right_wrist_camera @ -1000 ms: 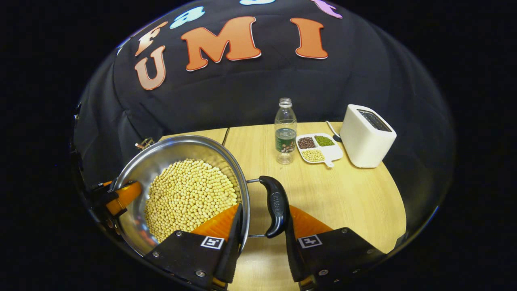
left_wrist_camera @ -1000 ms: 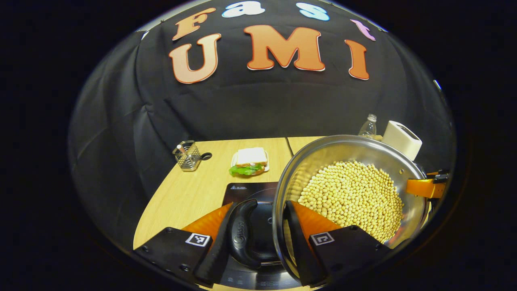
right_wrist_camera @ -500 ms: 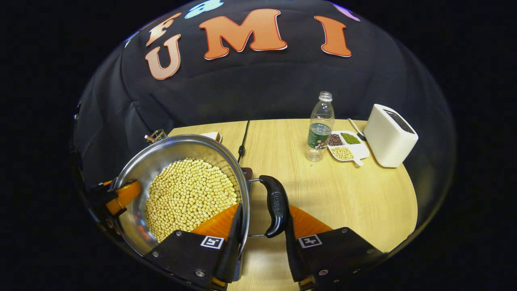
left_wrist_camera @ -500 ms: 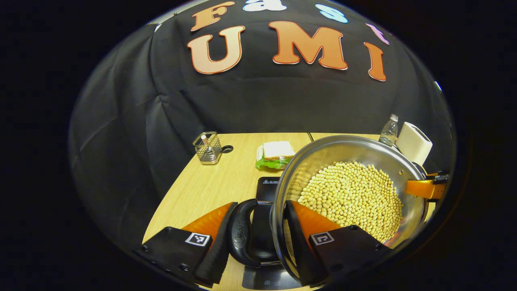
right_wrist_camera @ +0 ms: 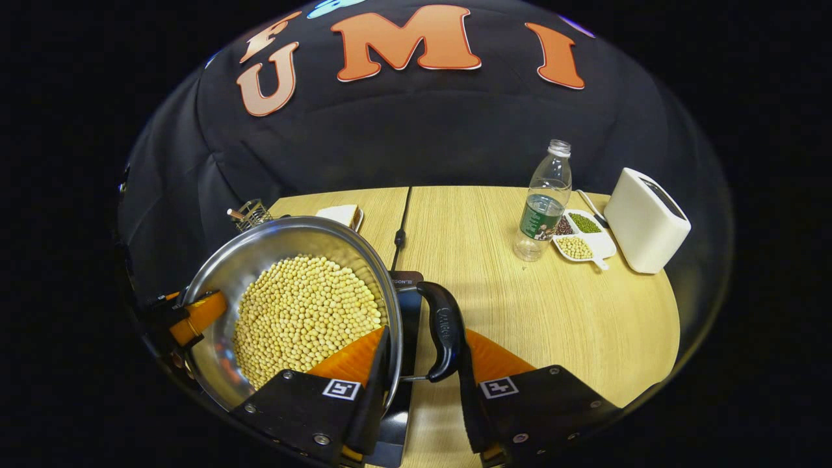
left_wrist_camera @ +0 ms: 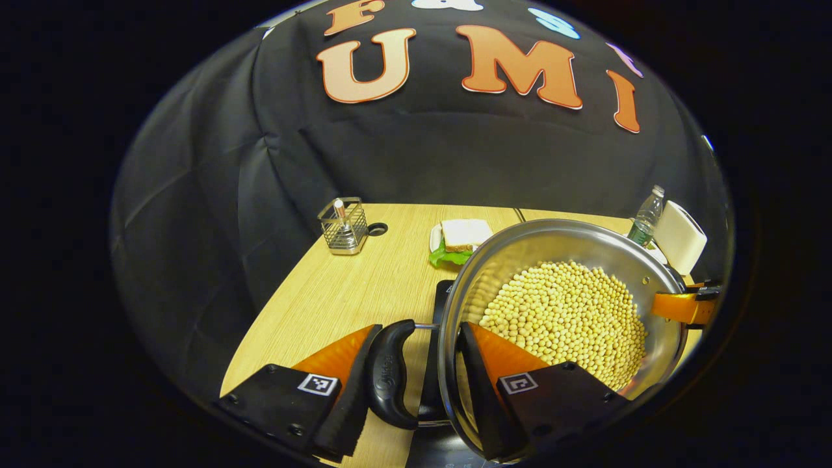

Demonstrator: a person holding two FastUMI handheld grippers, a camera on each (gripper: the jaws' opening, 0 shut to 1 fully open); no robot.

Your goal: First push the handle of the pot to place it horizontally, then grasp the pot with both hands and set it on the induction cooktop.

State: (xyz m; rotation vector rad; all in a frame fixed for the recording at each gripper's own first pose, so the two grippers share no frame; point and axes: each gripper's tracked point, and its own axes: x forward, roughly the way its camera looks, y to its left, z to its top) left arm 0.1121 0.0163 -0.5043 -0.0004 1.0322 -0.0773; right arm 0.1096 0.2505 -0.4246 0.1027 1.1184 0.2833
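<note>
A steel pot (left_wrist_camera: pixel 552 234) full of pale soybeans (left_wrist_camera: pixel 565 318) hangs between both grippers. My left gripper (left_wrist_camera: pixel 419 328) is shut on the pot's black left handle (left_wrist_camera: pixel 389 374), one finger outside the handle and the other inside the pot wall. My right gripper (right_wrist_camera: pixel 422 344) is shut the same way on the black right handle (right_wrist_camera: pixel 445 331), pot (right_wrist_camera: pixel 286 234) to its left. Under the pot lies the black induction cooktop (left_wrist_camera: pixel 443 294), mostly hidden; its corner (right_wrist_camera: pixel 408 286) shows beside the right handle. Each view shows the other gripper's orange finger (left_wrist_camera: pixel 676 305) (right_wrist_camera: pixel 198 315) at the far rim.
On the wooden table (right_wrist_camera: pixel 552 312) stand a wire basket (left_wrist_camera: pixel 343 225) and a sandwich on a plate (left_wrist_camera: pixel 463 235) at the back left. A plastic bottle (right_wrist_camera: pixel 543 201), a divided bean tray (right_wrist_camera: pixel 582 237) and a white toaster (right_wrist_camera: pixel 647 220) stand at the back right.
Both grippers carried the pot leftward over the table. The cooktop has slid under the pot and its corner now appears by the right handle. Both grips are unchanged.
</note>
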